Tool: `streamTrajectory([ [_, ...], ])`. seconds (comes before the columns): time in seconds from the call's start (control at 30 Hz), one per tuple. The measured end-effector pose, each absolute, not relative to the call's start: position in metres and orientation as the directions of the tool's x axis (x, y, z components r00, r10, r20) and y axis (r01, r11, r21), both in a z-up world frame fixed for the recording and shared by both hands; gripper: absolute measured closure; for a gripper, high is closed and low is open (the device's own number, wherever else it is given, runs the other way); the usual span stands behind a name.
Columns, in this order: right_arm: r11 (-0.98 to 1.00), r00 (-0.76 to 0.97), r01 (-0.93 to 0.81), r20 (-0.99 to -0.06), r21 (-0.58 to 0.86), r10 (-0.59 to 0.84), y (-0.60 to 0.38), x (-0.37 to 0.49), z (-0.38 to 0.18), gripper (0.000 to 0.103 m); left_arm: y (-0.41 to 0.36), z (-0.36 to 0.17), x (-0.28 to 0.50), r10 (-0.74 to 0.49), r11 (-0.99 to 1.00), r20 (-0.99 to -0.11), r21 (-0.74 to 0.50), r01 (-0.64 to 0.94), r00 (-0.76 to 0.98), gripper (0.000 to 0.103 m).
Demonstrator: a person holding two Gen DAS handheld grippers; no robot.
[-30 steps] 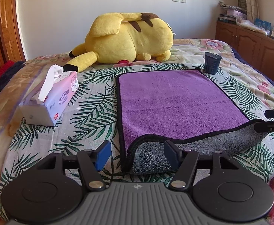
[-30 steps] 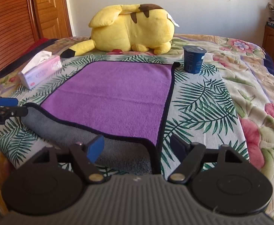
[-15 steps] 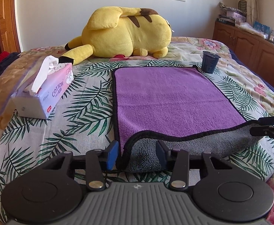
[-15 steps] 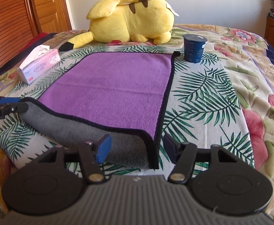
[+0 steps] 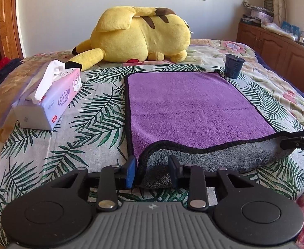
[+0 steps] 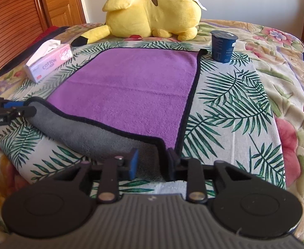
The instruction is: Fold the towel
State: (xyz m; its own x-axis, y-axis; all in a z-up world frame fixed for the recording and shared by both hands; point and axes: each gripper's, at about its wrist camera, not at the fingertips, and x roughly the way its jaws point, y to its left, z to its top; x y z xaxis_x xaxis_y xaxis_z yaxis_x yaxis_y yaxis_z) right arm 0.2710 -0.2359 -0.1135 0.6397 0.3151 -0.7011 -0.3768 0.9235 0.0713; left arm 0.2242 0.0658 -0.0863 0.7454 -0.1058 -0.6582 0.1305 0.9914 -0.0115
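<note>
A purple towel (image 5: 189,105) with a black border and grey underside lies flat on the bed; it also shows in the right wrist view (image 6: 131,91). Its near edge is curled up, grey side showing. My left gripper (image 5: 152,171) has narrowed around the near left corner, the fingers on either side of the fold. My right gripper (image 6: 153,165) has narrowed around the near right corner in the same way. Each gripper shows at the edge of the other's view, the right one (image 5: 299,140) and the left one (image 6: 10,110).
A yellow plush toy (image 5: 139,37) lies beyond the towel's far edge. A dark cup (image 5: 233,66) stands at the far right corner. A pink tissue box (image 5: 50,101) sits left of the towel. A wooden cabinet (image 5: 280,47) stands at the right.
Both grippers have closed in from wide open onto the towel's near corners. Both have moved forward and the near edge has lifted a little.
</note>
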Motion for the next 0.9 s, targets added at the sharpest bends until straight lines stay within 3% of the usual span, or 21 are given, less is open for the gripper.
streamTrajectory([
  [0.13,0.926,0.643,-0.373,-0.702,0.062,0.306,-0.239,0.272,-0.113,0.083,0.066,-0.087,0.225,-0.101,0.991,-0.658,-0.003,0.132,0.747,0.103],
  [0.2,0.926,0.642,-0.371,-0.702,0.067,0.308,-0.240,0.273,-0.114,0.092,0.066,-0.087,0.225,-0.106,0.991,-0.659,-0.011,0.132,0.745,0.103],
  [0.4,0.925,0.646,-0.373,-0.695,0.074,0.317,-0.241,0.273,-0.113,0.098,0.067,-0.085,0.224,-0.119,0.991,-0.655,-0.027,0.135,0.746,0.103],
  [0.9,0.924,0.719,-0.380,-0.612,0.049,0.329,-0.240,0.269,-0.098,0.099,0.069,-0.066,0.222,-0.124,0.991,-0.590,-0.035,0.128,0.798,0.103],
])
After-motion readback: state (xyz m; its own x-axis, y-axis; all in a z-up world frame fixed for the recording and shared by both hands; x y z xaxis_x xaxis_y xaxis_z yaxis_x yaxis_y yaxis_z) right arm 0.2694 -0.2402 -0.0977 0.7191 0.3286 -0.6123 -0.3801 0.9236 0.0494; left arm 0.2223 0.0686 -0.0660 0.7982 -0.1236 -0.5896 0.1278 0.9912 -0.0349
